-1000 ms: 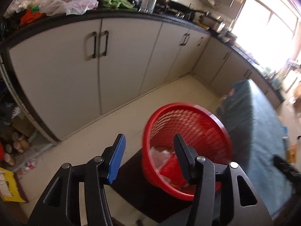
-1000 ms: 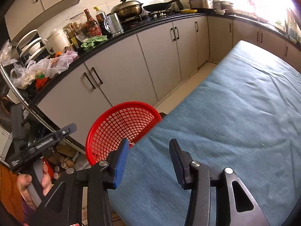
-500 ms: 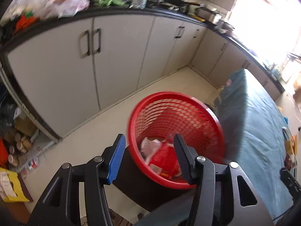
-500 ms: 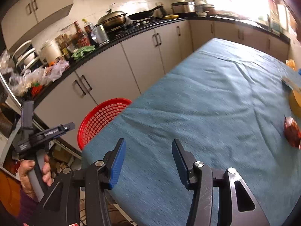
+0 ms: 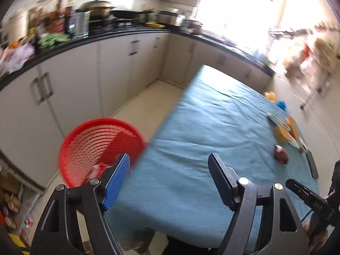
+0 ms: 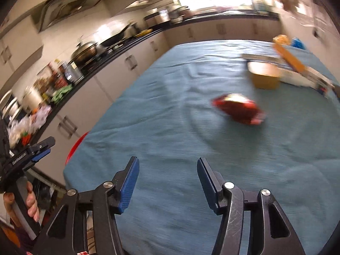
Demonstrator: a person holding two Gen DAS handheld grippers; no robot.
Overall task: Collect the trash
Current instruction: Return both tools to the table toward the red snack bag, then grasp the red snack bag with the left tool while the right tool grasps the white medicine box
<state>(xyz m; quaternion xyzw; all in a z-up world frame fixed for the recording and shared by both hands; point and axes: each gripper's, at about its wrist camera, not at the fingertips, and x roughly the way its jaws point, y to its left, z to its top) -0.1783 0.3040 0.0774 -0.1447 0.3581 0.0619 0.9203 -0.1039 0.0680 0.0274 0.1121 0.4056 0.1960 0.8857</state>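
I see a lidded wok and green cloth on the black worktop above pale cabinets; a yellow box sits near the blue tablecloth's far edge.

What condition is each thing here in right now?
left gripper: open, empty; jaws just opened wider
right gripper: open, empty; jaws just opened wider
red basket: upright beside the table, some trash inside
red wrapper: crumpled, lying on the blue cloth
cabinet doors: shut
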